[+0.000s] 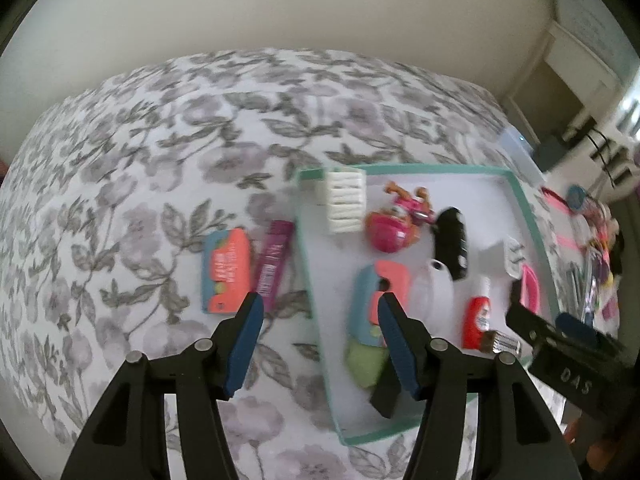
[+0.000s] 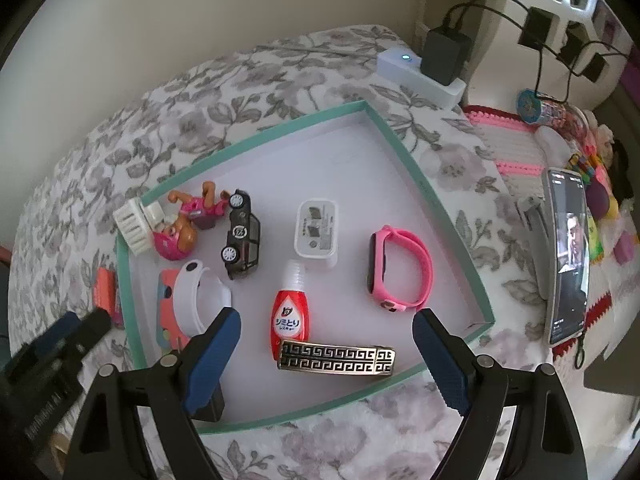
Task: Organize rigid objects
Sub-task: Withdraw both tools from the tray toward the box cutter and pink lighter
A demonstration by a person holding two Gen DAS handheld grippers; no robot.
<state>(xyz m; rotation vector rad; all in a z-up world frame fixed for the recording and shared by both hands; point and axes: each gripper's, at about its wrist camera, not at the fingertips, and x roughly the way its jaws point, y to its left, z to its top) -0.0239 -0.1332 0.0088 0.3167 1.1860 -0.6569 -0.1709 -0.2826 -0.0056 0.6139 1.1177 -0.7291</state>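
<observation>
A teal-rimmed tray (image 2: 404, 152) lies on the flowered bedspread. In it are a pink toy figure (image 2: 180, 232), a black toy car (image 2: 242, 236), a white charger (image 2: 316, 228), a pink watch (image 2: 400, 268), a red bottle (image 2: 290, 316) and a gold patterned clip (image 2: 336, 356). My right gripper (image 2: 328, 356) hangs open above the bottle and clip, touching neither. My left gripper (image 1: 320, 340) is open over the tray's left rim (image 1: 308, 280), nothing between its pads. Left of the tray lie a coral card (image 1: 226, 272) and a magenta tube (image 1: 274, 262).
In the tray's left part are a white brush (image 2: 132, 228), a white band (image 2: 200, 292) and a second coral card (image 2: 166, 312). A phone (image 2: 568, 256), a power strip (image 2: 420, 72) with cables and small toys crowd the right side.
</observation>
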